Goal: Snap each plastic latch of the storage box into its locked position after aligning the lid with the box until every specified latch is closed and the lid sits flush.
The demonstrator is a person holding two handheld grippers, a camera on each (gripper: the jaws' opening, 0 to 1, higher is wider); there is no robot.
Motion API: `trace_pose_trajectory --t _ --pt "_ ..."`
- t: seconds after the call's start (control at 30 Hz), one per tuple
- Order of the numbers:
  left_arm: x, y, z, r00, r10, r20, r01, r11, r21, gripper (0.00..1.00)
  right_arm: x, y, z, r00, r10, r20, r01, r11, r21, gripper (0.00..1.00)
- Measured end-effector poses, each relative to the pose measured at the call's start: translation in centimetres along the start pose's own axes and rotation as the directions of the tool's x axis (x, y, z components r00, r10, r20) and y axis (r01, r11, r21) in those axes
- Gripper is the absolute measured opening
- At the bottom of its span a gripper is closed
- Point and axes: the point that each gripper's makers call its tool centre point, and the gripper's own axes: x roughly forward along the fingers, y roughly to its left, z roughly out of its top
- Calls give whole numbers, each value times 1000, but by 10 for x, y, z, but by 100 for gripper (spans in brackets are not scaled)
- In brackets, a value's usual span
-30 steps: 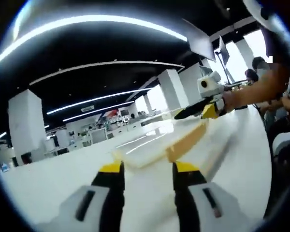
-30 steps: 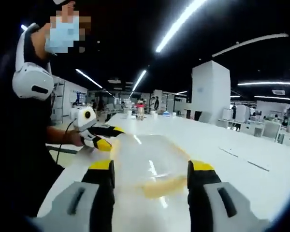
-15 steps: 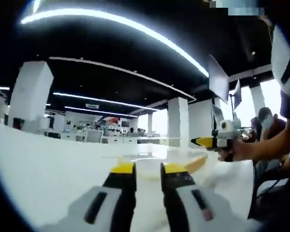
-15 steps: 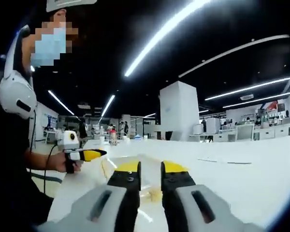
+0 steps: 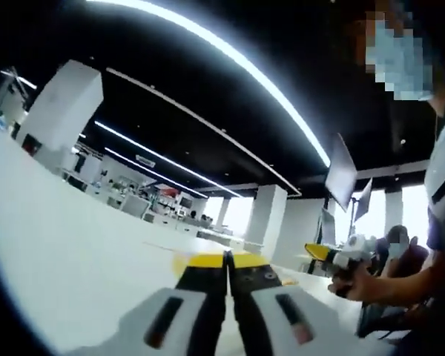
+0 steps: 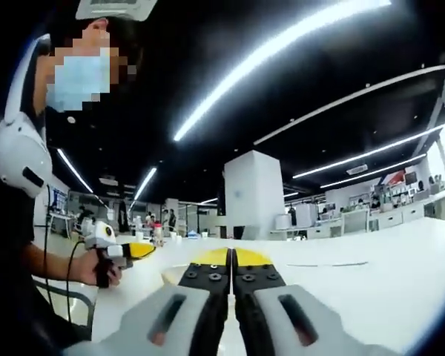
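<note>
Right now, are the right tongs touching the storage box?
Cannot tell. In the right gripper view the right tongs are closed together, and the pale storage box peeks out just beyond their tips, so any contact is hidden.

Dark ceiling with long light strips (image 6: pixel 282 44), white pillars (image 6: pixel 254 194), white tabletop (image 5: pixel 67 237), distant desks (image 6: pixel 371 219)

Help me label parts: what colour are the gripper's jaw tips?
Yellow, clearest in the right gripper view.

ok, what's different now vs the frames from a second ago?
Both pairs of jaws closed: wide apart a second ago, nearly together half a second ago, now touching on the left gripper and the right gripper. Nothing shows between them. Both views tipped upward, so the storage box is mostly hidden behind the jaws. Unchanged: the white table and the person holding both.
</note>
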Motion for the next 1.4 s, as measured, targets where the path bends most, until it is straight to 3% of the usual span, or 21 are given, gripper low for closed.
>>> trace_pose_trajectory --t 0.23,0.37,0.5,0.6,0.7,0.77,0.87,0.97,1.17,1.27,1.37,1.4 --pt "-4 4 8 999 15 49 -8 992 -129 0 -3 13 2 1000 3 21 -3 1000 -8 0" --pt "-9 12 14 995 44 86 -26 980 -200 0 -6 1 9 993 -101 64 102 995 -21 0" --pt "-12 20 17 992 74 105 -50 975 -215 0 -10 -2 17 984 -139 115 139 990 7 0" --pt "-13 18 26 984 68 163 -14 950 -312 0 -8 -1 20 983 -138 122 131 989 65 0" --pt "-15 22 35 973 78 217 18 912 -409 0 -8 3 26 979 -137 150 125 989 83 0" --pt "-16 27 34 971 99 216 10 891 -454 0 -8 5 27 978 -144 153 133 988 82 0" --pt "-14 29 28 976 110 190 -11 889 -458 0 -9 2 31 967 -180 180 169 983 78 0" --pt "-12 28 22 979 114 168 -16 869 -495 0 -11 -4 36 954 -213 212 186 972 143 0" --pt "-13 22 26 975 109 193 14 839 -544 0 -9 0 39 952 -218 213 183 968 170 0" --pt "-16 18 36 964 96 248 69 810 -582 0 -11 4 39 954 -215 207 185 970 157 0" --pt "-16 18 36 966 87 242 71 813 -578 0 -12 6 33 960 -207 190 174 969 178 0" --pt "-16 16 36 967 78 245 77 823 -563 0 -13 4 27 961 -221 166 190 964 187 0"
